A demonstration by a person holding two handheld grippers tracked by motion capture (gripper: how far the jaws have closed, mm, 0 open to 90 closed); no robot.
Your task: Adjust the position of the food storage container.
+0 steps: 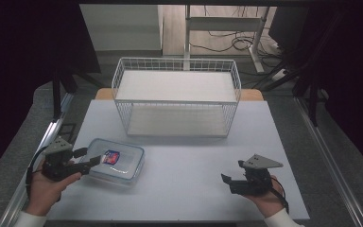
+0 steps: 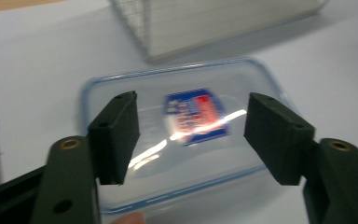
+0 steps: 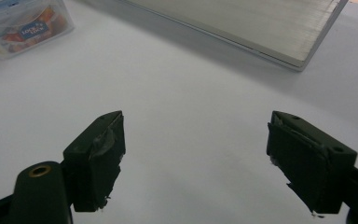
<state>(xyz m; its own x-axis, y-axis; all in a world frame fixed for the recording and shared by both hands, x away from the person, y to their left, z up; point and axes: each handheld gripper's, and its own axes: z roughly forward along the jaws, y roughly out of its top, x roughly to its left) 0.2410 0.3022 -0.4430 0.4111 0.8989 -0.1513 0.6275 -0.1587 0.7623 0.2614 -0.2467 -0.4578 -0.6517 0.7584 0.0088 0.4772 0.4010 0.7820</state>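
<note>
A clear plastic food container (image 1: 116, 161) with a blue-trimmed lid and a red-and-blue label lies flat on the near left part of the white table (image 1: 189, 189), a little in front of the two-tier white wire rack (image 1: 177, 97) that stands at the far middle. The left gripper (image 1: 92, 160) reaches in from the container's left end, held low and nearly level, probably so its jaws can straddle the lid's short edge; in the left gripper view the black jaws stand apart over the lid (image 2: 186, 135) with the label between them, and neither pad presses on the plastic, so nothing is grasped yet. The right gripper (image 1: 227, 179) rests at the near right, well apart from the container, jaws spread wide over bare tabletop and holding nothing, seemingly parked out of the way. The rack's open front faces the person, a likely place for the container.
</note>
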